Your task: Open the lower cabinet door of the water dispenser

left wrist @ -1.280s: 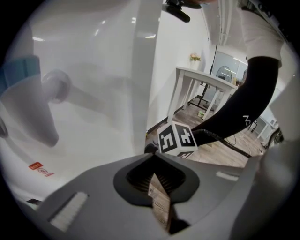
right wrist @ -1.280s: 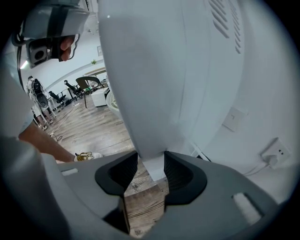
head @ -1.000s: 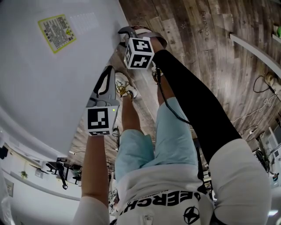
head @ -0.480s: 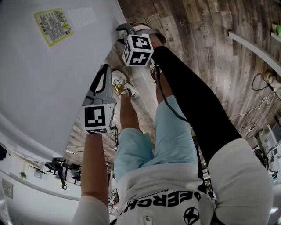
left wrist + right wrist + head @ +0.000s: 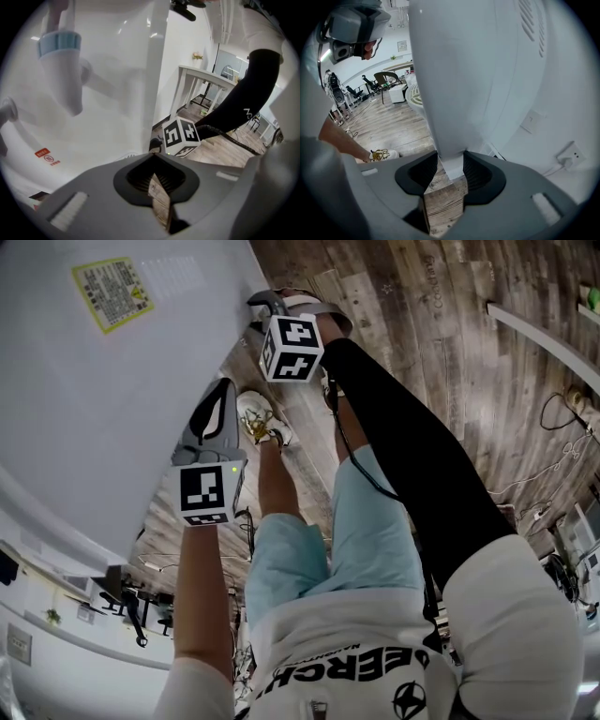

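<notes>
Door (image 5: 454,70) of the white water dispenser (image 5: 84,427) stands edge-on in the right gripper view, low over the wood floor (image 5: 450,352). Its edge is pinched in the right claw (image 5: 450,165), whose jaws are closed on it. Left claw (image 5: 155,169) sits just beside the dispenser's edge, jaws together on nothing. A yellow sticker (image 5: 112,293) and a small red label (image 5: 47,157) carry print too small to read. The person's shirt (image 5: 361,667) shows "ERCH".
</notes>
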Motion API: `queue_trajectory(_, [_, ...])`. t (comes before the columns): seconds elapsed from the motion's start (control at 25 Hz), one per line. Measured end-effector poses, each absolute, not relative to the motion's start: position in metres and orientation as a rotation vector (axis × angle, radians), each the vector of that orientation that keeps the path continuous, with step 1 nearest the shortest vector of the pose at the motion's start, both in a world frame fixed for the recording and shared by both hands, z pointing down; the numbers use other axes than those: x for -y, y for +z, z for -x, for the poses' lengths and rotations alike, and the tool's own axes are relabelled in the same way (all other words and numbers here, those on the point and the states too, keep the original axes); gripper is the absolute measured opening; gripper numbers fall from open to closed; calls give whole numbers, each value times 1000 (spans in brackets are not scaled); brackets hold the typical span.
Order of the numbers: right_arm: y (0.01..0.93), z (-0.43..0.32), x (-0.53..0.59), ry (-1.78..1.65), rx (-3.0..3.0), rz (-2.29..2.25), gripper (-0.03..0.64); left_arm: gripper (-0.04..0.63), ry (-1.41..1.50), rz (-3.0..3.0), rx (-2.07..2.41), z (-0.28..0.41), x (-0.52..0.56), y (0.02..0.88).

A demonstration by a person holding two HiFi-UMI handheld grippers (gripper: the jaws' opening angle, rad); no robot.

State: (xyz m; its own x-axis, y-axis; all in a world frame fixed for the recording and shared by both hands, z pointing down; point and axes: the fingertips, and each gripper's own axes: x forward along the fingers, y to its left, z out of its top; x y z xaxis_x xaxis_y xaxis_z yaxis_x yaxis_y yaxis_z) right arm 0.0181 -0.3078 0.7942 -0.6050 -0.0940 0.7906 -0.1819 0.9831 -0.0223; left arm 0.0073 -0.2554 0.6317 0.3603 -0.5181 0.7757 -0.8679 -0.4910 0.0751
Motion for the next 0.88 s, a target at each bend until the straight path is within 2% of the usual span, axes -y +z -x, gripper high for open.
queue_trajectory(0.88, [799,-23,268,226,2183,-252,164,58,922,-2159,1208,-3,228,625])
